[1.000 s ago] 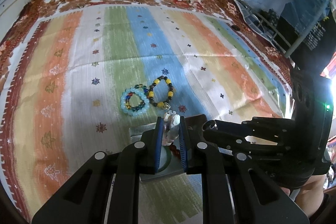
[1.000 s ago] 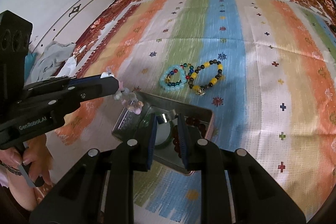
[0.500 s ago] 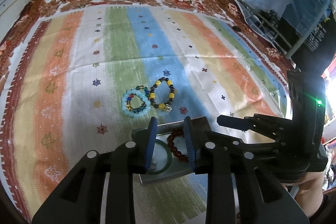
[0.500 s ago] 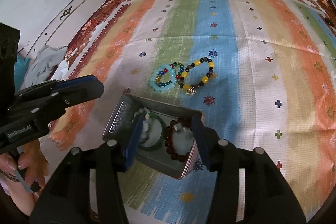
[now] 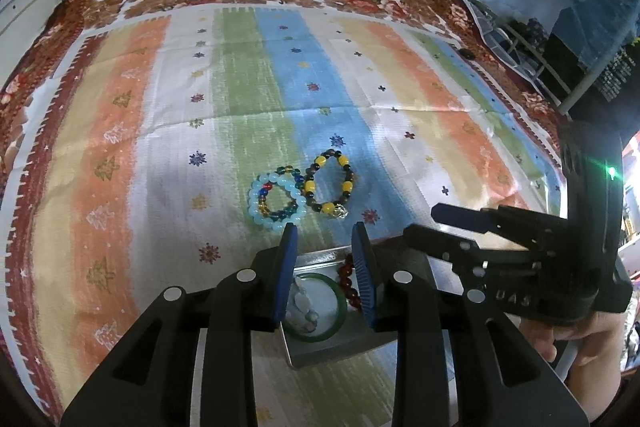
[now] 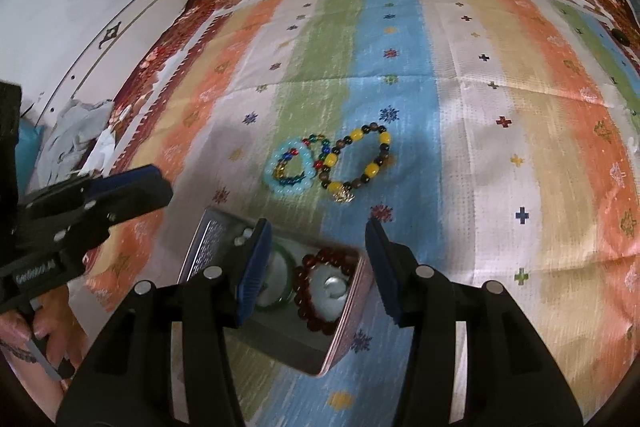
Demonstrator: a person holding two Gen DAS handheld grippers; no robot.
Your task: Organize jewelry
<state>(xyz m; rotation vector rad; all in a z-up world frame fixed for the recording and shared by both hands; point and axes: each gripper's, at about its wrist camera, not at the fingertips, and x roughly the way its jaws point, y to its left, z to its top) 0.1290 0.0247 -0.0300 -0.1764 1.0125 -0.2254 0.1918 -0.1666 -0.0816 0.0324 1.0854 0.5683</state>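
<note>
An open metal tin (image 5: 320, 355) lies on the striped cloth, just under both grippers. It holds a green bangle (image 5: 340, 307), a dark red bead bracelet (image 5: 347, 279) and a pale bead bracelet (image 5: 304, 307). My left gripper (image 5: 324, 227) hovers over the tin, open, nothing between its pads. My right gripper (image 6: 316, 225) is open wider above the tin (image 6: 200, 251), also without anything in it. Beyond the tin lie a light blue bead bracelet (image 6: 276, 183) ringed around a multicoloured one, and a yellow-and-dark bead bracelet (image 6: 376, 167) with a gold charm.
The striped cloth (image 5: 420, 99) with a floral border covers the whole surface. Crumpled fabric (image 6: 76, 139) lies off its left edge by the wall. A blue metal frame (image 5: 560, 27) stands past the right edge. A hand (image 5: 576, 339) holds the right gripper's handle.
My left gripper has opened and let go of the pale bead bracelet, which now lies in the tin. My right gripper has opened too and shifted a little over the tin.
</note>
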